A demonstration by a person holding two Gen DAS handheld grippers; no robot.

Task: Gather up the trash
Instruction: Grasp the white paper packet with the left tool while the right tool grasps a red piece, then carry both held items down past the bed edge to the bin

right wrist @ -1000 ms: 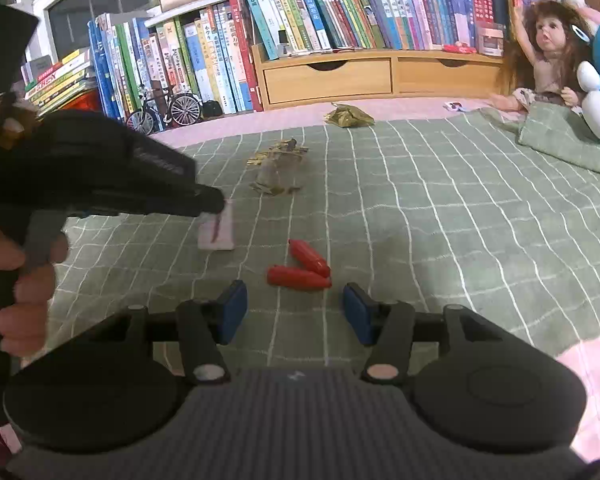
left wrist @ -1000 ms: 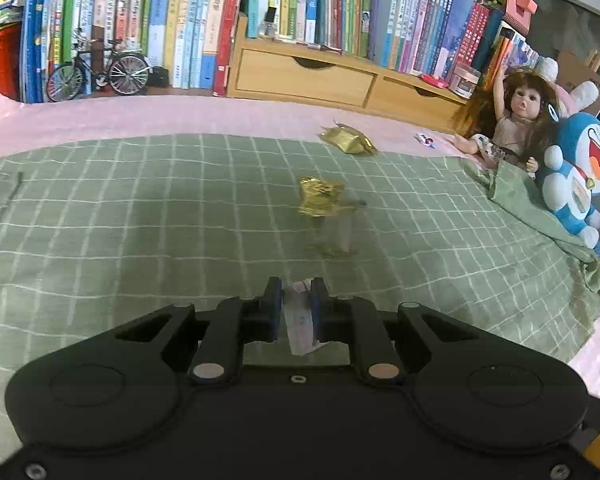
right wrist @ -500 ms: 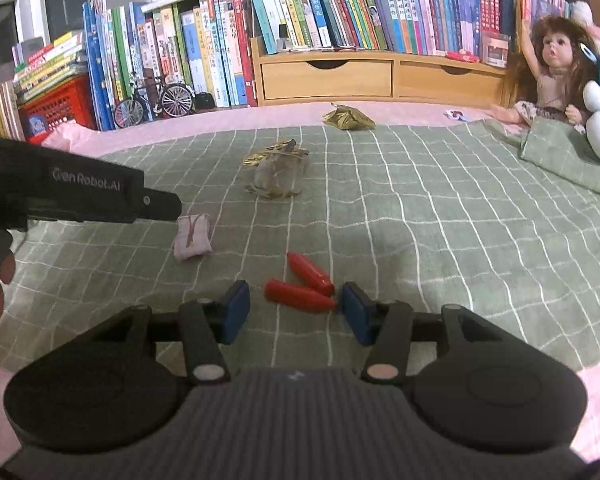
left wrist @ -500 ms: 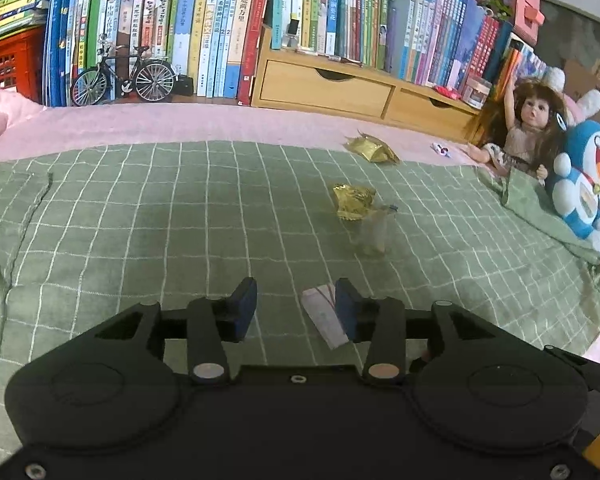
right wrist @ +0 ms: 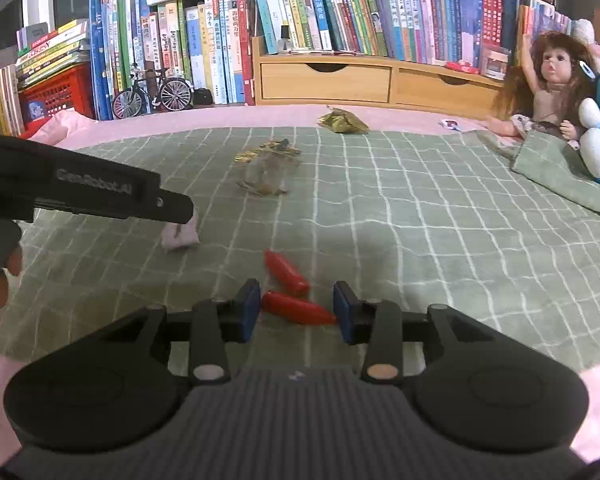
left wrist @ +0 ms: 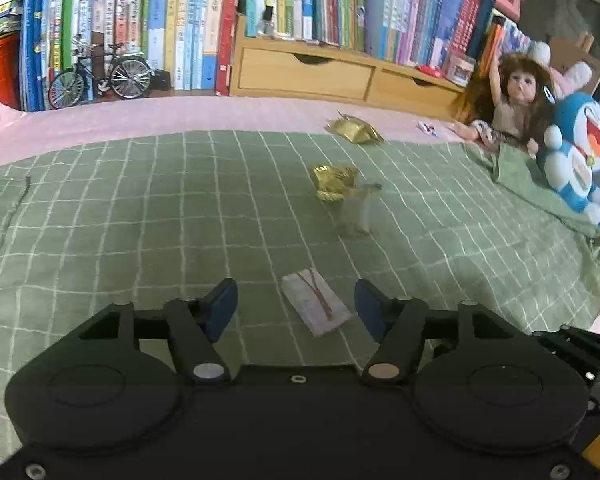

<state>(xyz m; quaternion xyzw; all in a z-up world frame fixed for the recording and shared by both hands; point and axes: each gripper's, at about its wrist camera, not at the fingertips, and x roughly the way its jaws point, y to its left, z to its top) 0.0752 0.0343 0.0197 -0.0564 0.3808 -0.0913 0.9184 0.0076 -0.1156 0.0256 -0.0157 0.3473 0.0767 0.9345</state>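
On the green checked bed cover (right wrist: 420, 208), the right gripper (right wrist: 296, 310) was closing its fingers around a light, probably slippery red wrapper (right wrist: 298, 312), best pinched mid-length, while the left gripper (left wrist: 296, 304) opened over a limp white packet (left wrist: 316, 306).

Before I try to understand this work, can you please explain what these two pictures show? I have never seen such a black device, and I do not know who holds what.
No robot arm is here. A person holds one two-finger tool in each hand, and a camera on each tool looks forward along its fingers. One picture is from the left tool, the other from the right.

The left gripper is opening; a small white packet lies loose on the green checked blanket between its fingers, not held. In the right view the same tool comes in from the left.

The right gripper is closing around a red wrapper; the pads seem not yet to press it. A second red wrapper lies just beyond. Farther off are a clear crumpled bag and gold wrappers.
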